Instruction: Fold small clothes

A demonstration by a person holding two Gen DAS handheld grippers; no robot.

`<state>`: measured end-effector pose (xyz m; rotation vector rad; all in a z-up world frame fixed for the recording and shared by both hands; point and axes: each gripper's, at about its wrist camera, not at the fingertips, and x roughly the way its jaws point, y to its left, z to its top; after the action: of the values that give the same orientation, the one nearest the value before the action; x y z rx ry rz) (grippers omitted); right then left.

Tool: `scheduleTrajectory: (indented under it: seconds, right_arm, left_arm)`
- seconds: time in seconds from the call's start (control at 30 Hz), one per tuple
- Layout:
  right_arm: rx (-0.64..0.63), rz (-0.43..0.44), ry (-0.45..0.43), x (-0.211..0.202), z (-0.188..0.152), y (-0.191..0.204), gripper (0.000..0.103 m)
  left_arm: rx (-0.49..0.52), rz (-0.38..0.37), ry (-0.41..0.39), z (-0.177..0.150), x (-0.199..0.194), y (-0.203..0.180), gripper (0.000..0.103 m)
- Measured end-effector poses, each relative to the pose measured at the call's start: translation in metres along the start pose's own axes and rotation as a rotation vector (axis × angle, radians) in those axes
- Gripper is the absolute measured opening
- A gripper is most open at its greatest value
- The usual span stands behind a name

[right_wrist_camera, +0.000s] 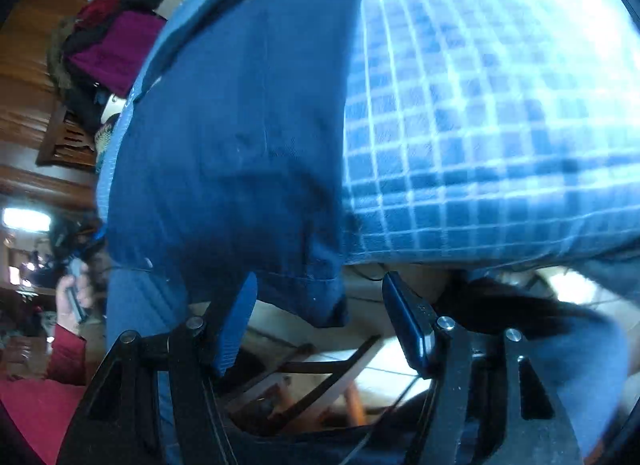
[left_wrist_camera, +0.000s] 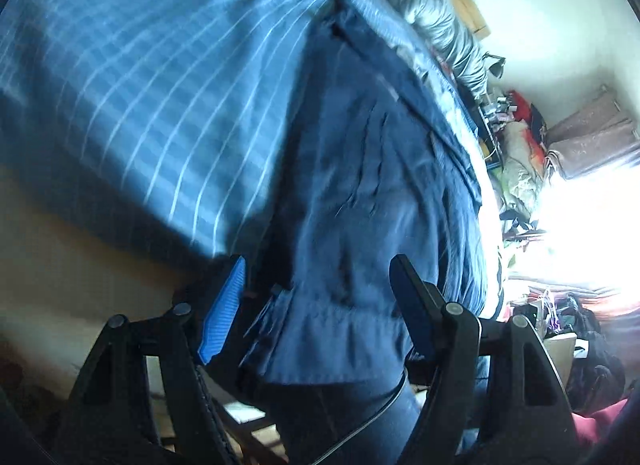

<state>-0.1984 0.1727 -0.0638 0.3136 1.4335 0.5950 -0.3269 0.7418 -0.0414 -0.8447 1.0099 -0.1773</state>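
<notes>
A dark navy garment (left_wrist_camera: 360,185) lies on a blue checked bed cover (left_wrist_camera: 140,65), its hem hanging over the near edge. My left gripper (left_wrist_camera: 318,269) is open, its blue-padded fingers (left_wrist_camera: 224,313) straddling the garment's hem without pinching it. In the right wrist view the same navy garment (right_wrist_camera: 240,145) lies on the checked cover (right_wrist_camera: 480,125), one corner drooping off the edge. My right gripper (right_wrist_camera: 318,285) is open, fingers either side of that hanging corner, apart from it.
A grey quilt (left_wrist_camera: 440,9) lies at the far side of the bed. Piles of clothes (left_wrist_camera: 520,137) and bags (left_wrist_camera: 592,137) sit beyond it. More clothes (right_wrist_camera: 116,45) are heaped by a wooden wardrobe (right_wrist_camera: 36,65). A wooden chair frame (right_wrist_camera: 320,377) stands below the bed edge.
</notes>
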Motion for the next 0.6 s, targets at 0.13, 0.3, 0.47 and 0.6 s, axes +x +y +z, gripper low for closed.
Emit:
scheduleTrajectory:
  seconds: [0.13, 0.3, 0.47, 0.6]
  right_arm:
    - [0.022, 0.024, 0.021, 0.017, -0.002, -0.012, 0.070]
    - [0.040, 0.053, 0.030, 0.021, 0.001, -0.016, 0.070]
    - [0.021, 0.046, 0.041, 0.027, -0.002, -0.009, 0.070]
    - [-0.025, -0.005, 0.048, 0.030, -0.004, 0.000, 0.070]
  left_arm:
    - [-0.026, 0.000, -0.003, -0.009, -0.007, 0.009, 0.072]
    - [0.000, 0.040, 0.021, -0.014, -0.004, 0.009, 0.072]
    - [0.050, 0.074, 0.059, -0.017, 0.007, 0.004, 0.070]
    - [0.103, 0.067, 0.088, -0.020, 0.015, -0.006, 0.035]
